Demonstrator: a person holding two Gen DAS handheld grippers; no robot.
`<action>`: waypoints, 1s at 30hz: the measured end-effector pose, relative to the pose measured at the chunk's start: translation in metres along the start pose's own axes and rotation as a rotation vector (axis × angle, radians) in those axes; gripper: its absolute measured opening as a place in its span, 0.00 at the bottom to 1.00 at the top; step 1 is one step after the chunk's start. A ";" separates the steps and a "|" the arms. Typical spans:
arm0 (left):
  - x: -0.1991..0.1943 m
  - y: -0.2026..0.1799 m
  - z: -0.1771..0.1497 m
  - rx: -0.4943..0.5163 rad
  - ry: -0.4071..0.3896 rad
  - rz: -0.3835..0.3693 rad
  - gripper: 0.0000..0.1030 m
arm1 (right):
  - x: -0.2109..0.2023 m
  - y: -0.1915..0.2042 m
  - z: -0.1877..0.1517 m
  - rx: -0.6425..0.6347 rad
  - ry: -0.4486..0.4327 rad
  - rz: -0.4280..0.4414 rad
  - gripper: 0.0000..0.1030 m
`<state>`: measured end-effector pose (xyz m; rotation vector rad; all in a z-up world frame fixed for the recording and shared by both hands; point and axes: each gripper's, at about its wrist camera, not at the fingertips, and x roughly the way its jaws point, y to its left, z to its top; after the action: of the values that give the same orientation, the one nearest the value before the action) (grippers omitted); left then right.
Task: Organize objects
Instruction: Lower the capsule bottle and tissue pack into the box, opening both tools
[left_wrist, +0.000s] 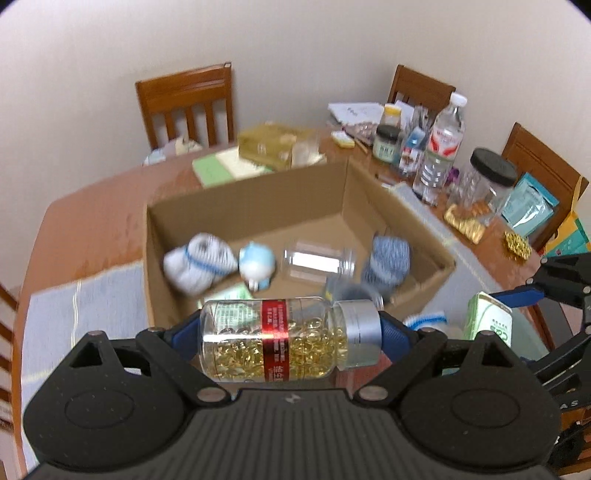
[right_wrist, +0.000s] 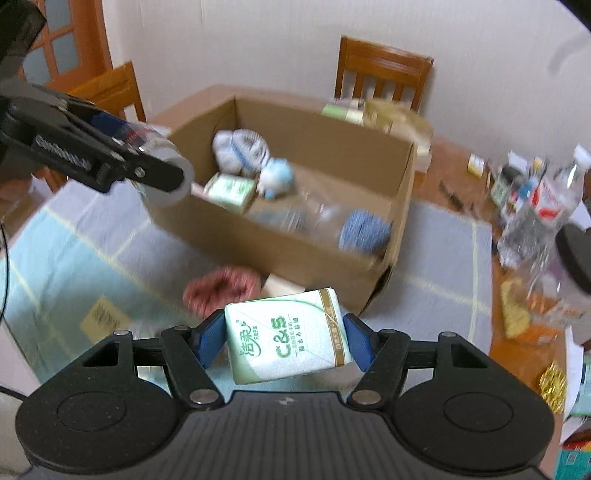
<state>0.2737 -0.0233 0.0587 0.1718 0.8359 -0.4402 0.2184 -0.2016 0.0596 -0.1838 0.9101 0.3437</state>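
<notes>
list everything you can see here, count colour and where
box: 1, brown cardboard, open, on the table
socks: 1 bundle, white and blue, in the box
toy: 1, pale blue and white, in the box
clear jar: 1, lying in the box
yarn: 1 roll, blue, in the box corner
pink ring: 1, on the cloth before the box
cloth: 1, pale blue, under the box
water bottle: 1, clear, right of the box
black-lid jar: 1, clear, right of the box
chairs: 3, brown wood, round the table
pill bottle: 1, clear, gold capsules, sideways in the left fingers
tissue pack: 1, white and green, in the right fingers
left gripper: black, blue fingers
right gripper: black, blue fingers
</notes>
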 end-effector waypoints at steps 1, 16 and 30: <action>0.003 0.000 0.006 0.003 -0.004 -0.002 0.91 | -0.002 -0.003 0.007 -0.002 -0.013 -0.003 0.70; 0.059 0.022 0.042 -0.025 0.004 0.010 0.91 | 0.024 -0.032 0.077 -0.034 -0.067 -0.011 0.70; 0.081 0.040 0.040 -0.054 0.040 0.039 0.92 | 0.079 -0.052 0.119 -0.038 -0.031 0.010 0.70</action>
<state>0.3663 -0.0249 0.0243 0.1474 0.8815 -0.3780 0.3697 -0.1975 0.0691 -0.2087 0.8748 0.3727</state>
